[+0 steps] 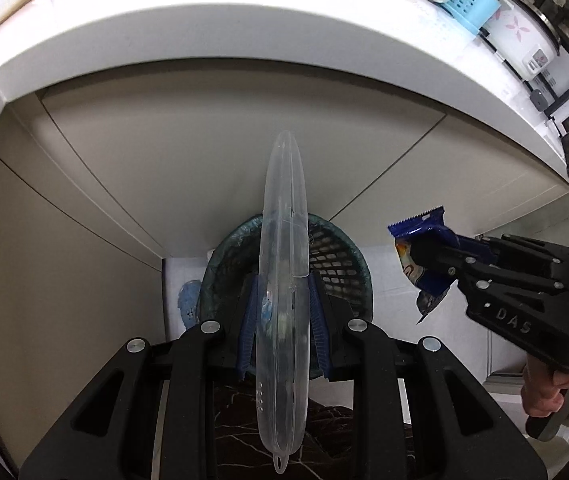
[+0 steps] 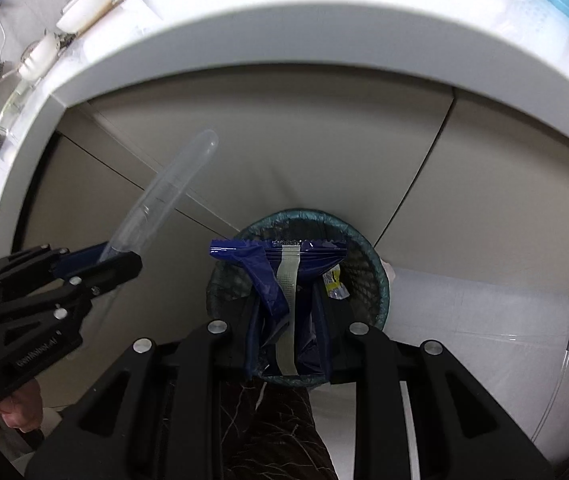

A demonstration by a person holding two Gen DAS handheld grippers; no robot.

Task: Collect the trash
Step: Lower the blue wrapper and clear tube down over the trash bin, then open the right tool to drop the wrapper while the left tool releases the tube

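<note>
Holding both pieces over the mesh bin [image 2: 298, 280], we keep our left gripper [image 1: 282, 312] pinched on a clear plastic lid [image 1: 284, 280], edge-on. Our right gripper [image 2: 288, 320] is clamped narrowly on a blue wrapper [image 2: 284, 276]. The bin sits directly beyond both sets of tips. We should centre each piece inside the rim before releasing.

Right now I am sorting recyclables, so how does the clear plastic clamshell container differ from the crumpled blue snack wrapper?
The clear plastic clamshell container is rigid, see-through and long; the crumpled blue snack wrapper is soft, opaque and creased, with a silvery strip. The container sits edge-on in the left gripper; the wrapper hangs bunched in the right gripper. Both are held above the lined mesh waste basket.
</note>
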